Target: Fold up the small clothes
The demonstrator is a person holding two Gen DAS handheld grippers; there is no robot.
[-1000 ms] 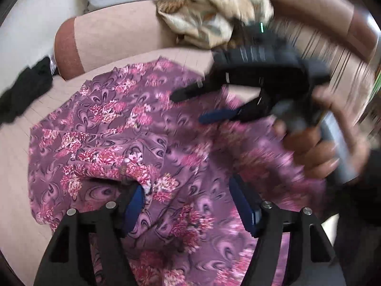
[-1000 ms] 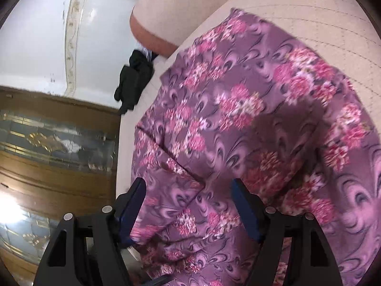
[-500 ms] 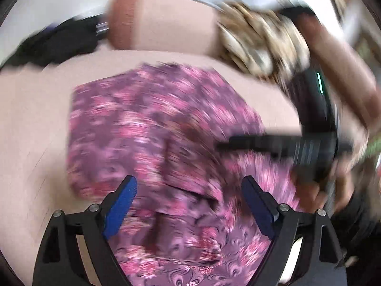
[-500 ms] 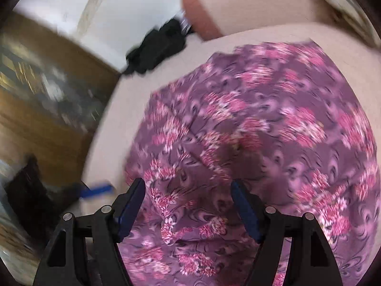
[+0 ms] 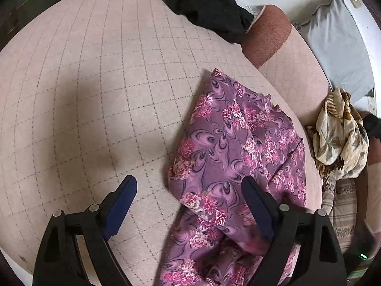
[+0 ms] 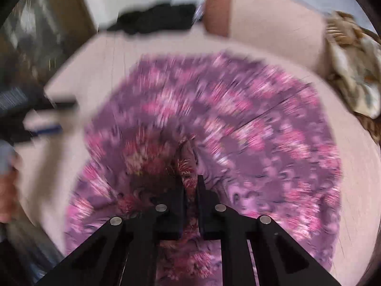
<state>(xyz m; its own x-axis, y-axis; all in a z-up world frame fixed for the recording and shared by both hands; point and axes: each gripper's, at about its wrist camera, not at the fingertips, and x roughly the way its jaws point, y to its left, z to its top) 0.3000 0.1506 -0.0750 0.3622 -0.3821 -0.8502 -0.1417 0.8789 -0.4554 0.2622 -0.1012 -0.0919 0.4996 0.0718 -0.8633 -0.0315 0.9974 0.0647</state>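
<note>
Left wrist view showed the left gripper (image 5: 189, 205) spread wide and holding nothing, hanging over the sofa seat (image 5: 95, 95) just beside the near left edge of the purple flowered garment (image 5: 238, 147); one finger was over bare cushion, the other over cloth. The garment lay bunched toward the right side of the seat, its far corner pointing at the armrest (image 5: 266, 35).

Right wrist view showed the right gripper (image 6: 189, 186), whose jaws had just been closing, clenched on a raised fold of that garment (image 6: 250, 119), with cloth pinched between the black fingers.

The step in hand looked like gathering one edge to carry it across for a fold. To do it well, the right gripper would want to keep a firm pinch on a single layer or clean hem rather than a wad, while the left took the matching corner so the edge lifts level. Slack between the two holds would likely leave a crooked crease.

Much was hard to read. The right view was smeared by motion, so how many layers sat in the pinch could not be told. The garment's near end ran out of the bottom of both views. A dark cloth (image 5: 204, 4) and a tan patterned cloth (image 5: 340, 133) sat well apart from the work.
</note>
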